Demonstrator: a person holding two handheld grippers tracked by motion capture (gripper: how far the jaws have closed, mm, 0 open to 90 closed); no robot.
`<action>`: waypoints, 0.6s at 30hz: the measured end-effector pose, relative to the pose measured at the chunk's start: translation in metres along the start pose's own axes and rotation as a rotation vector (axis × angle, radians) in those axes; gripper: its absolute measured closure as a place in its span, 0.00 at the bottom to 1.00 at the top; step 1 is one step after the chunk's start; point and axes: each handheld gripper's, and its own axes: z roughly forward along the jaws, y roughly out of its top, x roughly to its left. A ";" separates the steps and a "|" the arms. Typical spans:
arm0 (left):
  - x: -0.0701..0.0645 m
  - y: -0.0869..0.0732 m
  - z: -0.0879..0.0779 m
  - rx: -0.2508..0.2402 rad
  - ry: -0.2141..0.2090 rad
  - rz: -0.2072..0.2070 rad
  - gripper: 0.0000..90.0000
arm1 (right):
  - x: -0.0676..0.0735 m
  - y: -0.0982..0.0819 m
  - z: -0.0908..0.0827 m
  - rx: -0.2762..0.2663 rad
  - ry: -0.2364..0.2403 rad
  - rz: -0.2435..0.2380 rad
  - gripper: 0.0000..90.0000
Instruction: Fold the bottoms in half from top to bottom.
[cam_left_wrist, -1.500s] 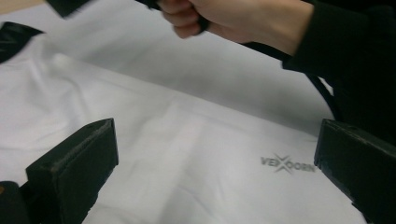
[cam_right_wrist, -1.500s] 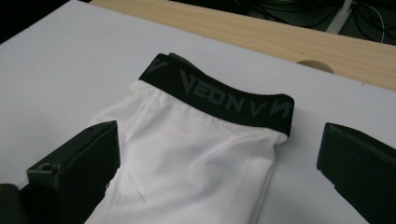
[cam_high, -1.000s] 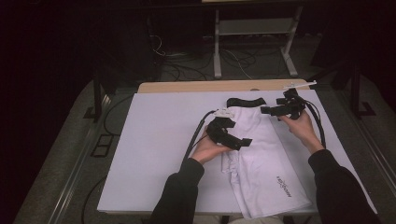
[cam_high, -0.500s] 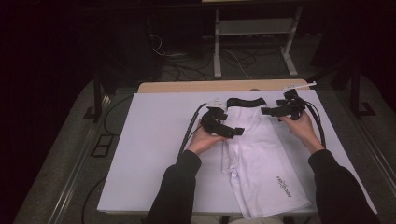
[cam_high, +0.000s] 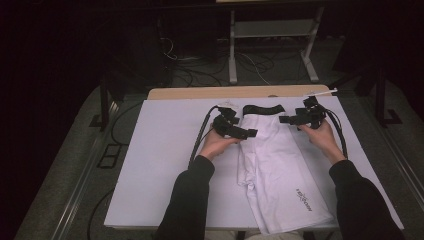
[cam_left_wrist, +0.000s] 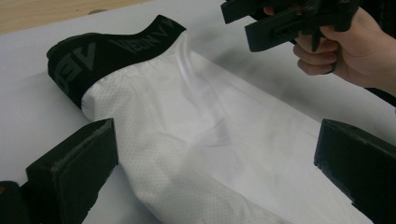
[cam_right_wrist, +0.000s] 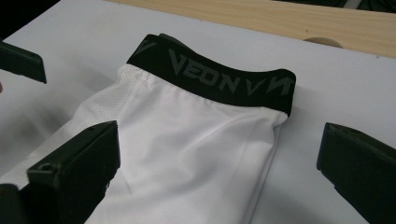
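Two hand-held grippers flank one folded garment, a pair of white compression shorts (cam_high: 274, 165) lying lengthwise on the white tabletop (cam_high: 155, 150). The shorts rest right of the tabletop's centre in the high view, with the black elastic waistband (cam_high: 263, 109) at the far end and the leg end reaching the near edge. The waistband carries grey block lettering, legible in the right gripper view (cam_right_wrist: 219, 79), and it stands slightly arched rather than flat. Below the band the fabric is smooth and white along the middle, with a finely perforated mesh panel (cam_left_wrist: 154, 140) running down one side. A small dark logo (cam_high: 303, 199) is printed near the leg end. Soft lengthwise creases cross the cloth.

The left gripper (cam_high: 239, 131) sits at the garment's left edge just below the waistband; its jaws are spread wide apart in the left gripper view, holding nothing, with the white fabric lying between them. The right gripper (cam_high: 295, 118) hovers at the right corner of the waistband; its jaws are likewise spread, with the waistband and upper fabric between them and nothing gripped. The right gripper and the hand (cam_left_wrist: 345, 51) holding it also appear at the top of the left gripper view. A bare wooden strip (cam_high: 210, 93) borders the far side of the tabletop.
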 end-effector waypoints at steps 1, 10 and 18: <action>0.002 0.000 0.001 0.001 0.000 -0.004 0.00 | -0.001 0.000 0.001 0.002 0.000 0.001 0.00; 0.019 0.003 0.010 0.009 0.018 -0.049 0.00 | -0.007 -0.004 0.007 0.021 0.007 0.028 0.00; 0.034 0.000 0.021 0.015 0.016 -0.107 0.00 | -0.011 -0.006 0.014 0.052 0.007 0.048 0.00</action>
